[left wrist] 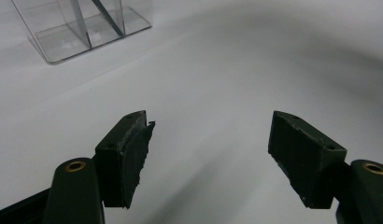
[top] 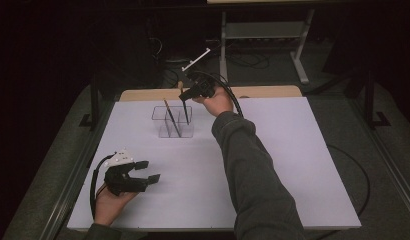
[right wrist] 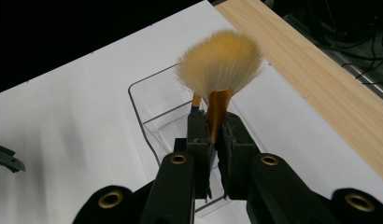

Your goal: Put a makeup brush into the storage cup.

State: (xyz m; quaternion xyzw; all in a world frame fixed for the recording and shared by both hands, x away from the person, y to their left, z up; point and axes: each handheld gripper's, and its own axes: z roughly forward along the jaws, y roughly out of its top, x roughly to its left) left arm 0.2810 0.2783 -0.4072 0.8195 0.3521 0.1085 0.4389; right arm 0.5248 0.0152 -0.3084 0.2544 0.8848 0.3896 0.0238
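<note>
The right tool (right wrist: 216, 140) is clamped on a makeup brush (right wrist: 220, 70). Its jaws pinch the gold metal neck just under the fluffy hairs. In the high view the right tool (top: 185, 96) is up near the top middle of the frame, and the brush's dark handle points down into the clear box (top: 173, 121). A second brush (top: 171, 117) leans in that box already.

The left tool (top: 143, 171) rests low in the lower left of the frame, above the white desk (top: 293, 165). Its jaws are wide apart and hold nothing. In the left gripper view the left tool (left wrist: 210, 156) faces the clear box (left wrist: 87, 32), which sits in the upper left corner.

The brush looks very light. The hairs are soft and would squash, so they are a bad place to grab. The metal neck and the thin handle are stiff and look smooth, so they could slip. The neck is the best spot to hold. The clear box looks light too and might tip or slide if the handle bumps its wall.
</note>
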